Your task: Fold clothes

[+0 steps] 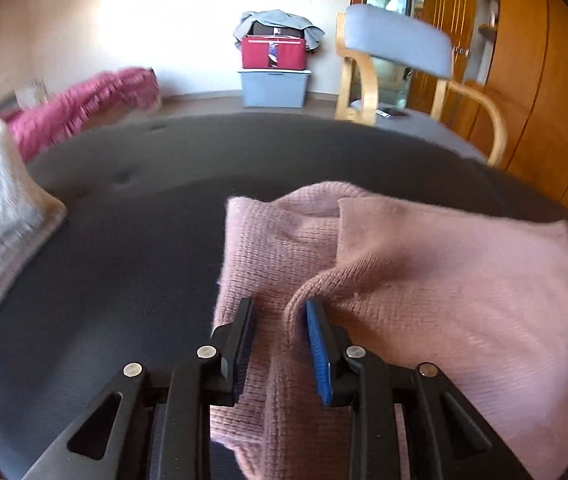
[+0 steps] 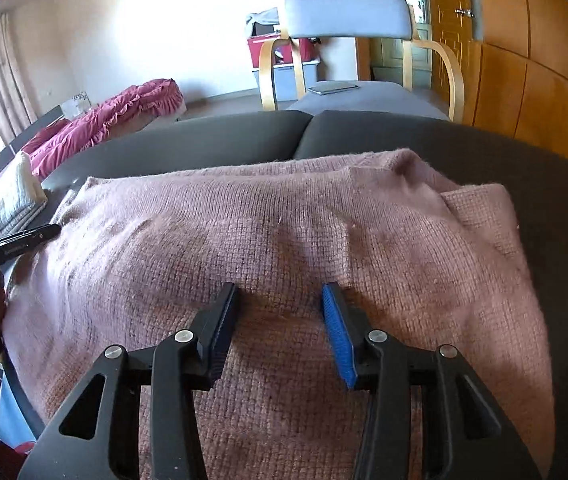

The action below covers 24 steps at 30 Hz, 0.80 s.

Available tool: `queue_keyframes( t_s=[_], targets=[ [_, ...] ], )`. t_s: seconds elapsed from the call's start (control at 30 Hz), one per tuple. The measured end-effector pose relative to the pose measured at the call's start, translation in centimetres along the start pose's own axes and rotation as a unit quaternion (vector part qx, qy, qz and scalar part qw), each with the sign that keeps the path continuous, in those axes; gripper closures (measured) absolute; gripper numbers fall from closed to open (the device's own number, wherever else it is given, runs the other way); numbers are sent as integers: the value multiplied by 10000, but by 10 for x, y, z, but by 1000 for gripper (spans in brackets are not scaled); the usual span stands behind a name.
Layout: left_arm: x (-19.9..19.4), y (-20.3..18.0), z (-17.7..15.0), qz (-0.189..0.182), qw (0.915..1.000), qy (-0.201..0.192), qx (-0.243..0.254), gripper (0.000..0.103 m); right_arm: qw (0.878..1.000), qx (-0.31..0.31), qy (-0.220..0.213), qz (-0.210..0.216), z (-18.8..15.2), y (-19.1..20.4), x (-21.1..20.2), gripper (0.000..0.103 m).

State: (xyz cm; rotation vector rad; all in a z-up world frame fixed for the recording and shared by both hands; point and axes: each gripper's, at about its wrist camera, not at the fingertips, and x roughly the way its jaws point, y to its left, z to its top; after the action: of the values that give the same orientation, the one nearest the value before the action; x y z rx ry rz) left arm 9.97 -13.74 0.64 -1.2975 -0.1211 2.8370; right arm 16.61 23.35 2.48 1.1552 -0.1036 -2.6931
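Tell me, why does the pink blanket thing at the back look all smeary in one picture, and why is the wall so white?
Left wrist view: the magenta blanket is streaked by motion blur, and glare washes out the wall. Right wrist view: the blanket looks sharper, the wall still glares, and the fisheye lens bends the cabinet doors.

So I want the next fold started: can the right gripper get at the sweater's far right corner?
Probably yes. The right gripper is open over the sweater, and nothing lies between it and the corner.
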Motion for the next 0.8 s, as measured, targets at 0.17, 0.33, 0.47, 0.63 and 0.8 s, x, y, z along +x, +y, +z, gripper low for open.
queue_keyframes(
  t_s=[0.17,0.33,0.47,0.63,0.8],
  targets=[
    [-10,-17,17,57,9990,-169,403,76,9999,-123,-23,-107,0,7,3,55],
    [13,-15,45,-824,9958,387,134,76,9999,-79,-50,-73,0,6,5,55],
    [35,-18,48,-834,9937,731,130,76,10000,-40,-71,-24,-1,5,2,55],
    [26,-25,37,-756,9957,354,395,86,10000,-10,-93,19,-1,2,2,54],
    [16,-21,30,-645,9965,196,486,99,9999,-6,-106,31,-1,1,2,55]
  ],
)
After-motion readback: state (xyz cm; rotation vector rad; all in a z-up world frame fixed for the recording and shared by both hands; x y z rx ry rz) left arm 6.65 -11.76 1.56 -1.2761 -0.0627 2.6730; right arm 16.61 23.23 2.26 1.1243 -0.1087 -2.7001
